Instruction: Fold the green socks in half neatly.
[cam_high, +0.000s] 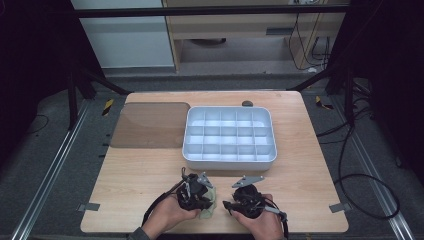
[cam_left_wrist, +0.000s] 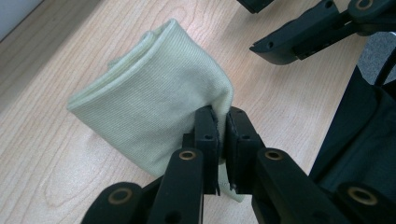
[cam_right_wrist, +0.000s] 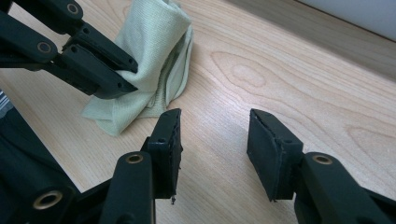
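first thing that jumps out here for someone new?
The pale green cloth, folded and pinched at one corner by the shut left gripper at the table's near edge. Beside it the right gripper stands with jaws apart and nothing between them. Farther back sits a white compartment tray, all cells bare, with a brown mat to its left.

A pale yellow-green ribbed cloth lies on light woodgrain table, near a white tray and black tongs.
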